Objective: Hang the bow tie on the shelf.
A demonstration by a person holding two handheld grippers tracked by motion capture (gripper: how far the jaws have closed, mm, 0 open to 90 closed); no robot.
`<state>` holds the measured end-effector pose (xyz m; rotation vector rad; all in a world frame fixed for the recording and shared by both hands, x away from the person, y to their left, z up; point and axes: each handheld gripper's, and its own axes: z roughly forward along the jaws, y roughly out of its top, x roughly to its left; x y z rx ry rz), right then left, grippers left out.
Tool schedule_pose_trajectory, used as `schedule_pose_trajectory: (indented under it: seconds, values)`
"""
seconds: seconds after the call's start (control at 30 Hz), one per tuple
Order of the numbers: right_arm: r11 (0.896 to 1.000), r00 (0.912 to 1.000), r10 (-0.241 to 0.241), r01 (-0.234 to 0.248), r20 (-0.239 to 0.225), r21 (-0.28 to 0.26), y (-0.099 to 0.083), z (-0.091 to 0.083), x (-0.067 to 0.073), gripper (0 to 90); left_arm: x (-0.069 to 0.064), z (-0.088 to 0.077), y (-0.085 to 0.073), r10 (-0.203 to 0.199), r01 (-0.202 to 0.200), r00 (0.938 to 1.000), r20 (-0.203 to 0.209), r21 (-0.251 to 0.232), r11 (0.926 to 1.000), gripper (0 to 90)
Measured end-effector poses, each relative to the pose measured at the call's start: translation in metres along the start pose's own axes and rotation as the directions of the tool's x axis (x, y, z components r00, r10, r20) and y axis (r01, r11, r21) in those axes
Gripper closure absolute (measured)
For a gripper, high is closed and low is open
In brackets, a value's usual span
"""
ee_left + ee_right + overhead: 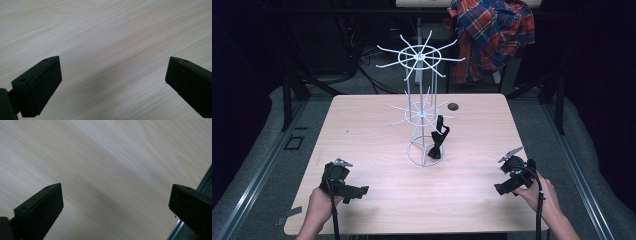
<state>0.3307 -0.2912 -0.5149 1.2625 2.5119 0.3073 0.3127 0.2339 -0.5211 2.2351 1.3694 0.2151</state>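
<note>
Bow tie hangs on the rack; both tongs, left and right, rest open on the table, so one should approach level and pinch the knot.

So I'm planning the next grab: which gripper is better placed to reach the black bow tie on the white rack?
Probably right. The black bow tie hangs on the right side of the white rack, facing the right gripper. The left gripper would have to reach around the rack's pole. Both stand open over the table.
</note>
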Motion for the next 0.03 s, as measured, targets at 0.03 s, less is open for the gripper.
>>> schedule_pose_trajectory:
  seconds: [0.03]
  values:
    - [1.000,0.9999,-0.009,0.009,0.012,0.007,0.0000,0.0014,0.0003,0.0,0.0000,0.0000,0.0000,0.000,0.000,1.0000,0.000,0.000,1.0000,0.5]
